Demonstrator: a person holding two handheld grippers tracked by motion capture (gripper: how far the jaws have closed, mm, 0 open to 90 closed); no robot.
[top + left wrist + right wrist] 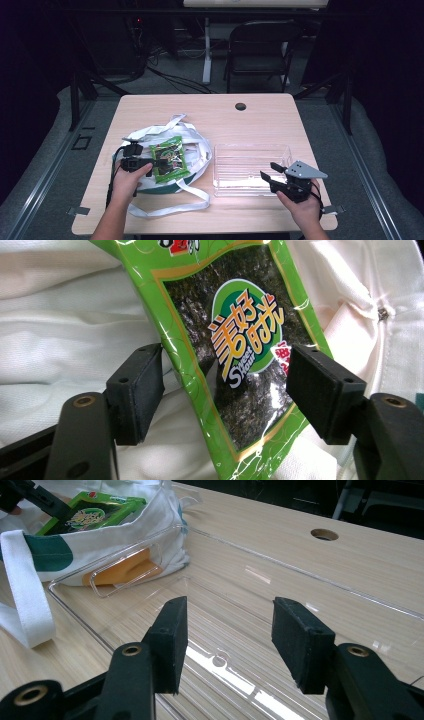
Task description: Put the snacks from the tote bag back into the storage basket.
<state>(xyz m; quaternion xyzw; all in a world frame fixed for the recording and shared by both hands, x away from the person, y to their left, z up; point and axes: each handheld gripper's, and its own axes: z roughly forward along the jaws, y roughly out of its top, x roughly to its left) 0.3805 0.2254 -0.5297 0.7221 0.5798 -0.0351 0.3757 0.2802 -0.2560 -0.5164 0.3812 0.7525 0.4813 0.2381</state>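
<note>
the left tool point(225, 390) stands released, its two black pads apart with the green seaweed packet point(235, 355) lying tilted between them; in the left gripper view neither pad presses the wrapper. the packet rests on top of the white cloth bag point(195, 142), straight ahead of that tool's tips. the right tool point(227, 640) is also released, with nothing between its pads, and hovers just over the near edge of the clear plastic tray point(250, 150), which sits on the surface point(260, 112) beside the bag, off toward the right tool's side.

the step in hand looks like taking hold of the packet on the bag. to do it well, the left tool should close across the packet's narrow width, catching the flat body of the wrapper rather than just a crinkly corner, since the foil is slick and could slide out. the cloth below is soft and folded, so the pads should stay clear of the fabric and the straps point(165, 210) or they will drag the bag along. a gentle squeeze suits brittle sheets inside. the right tool is well placed to steady the tray.
</note>
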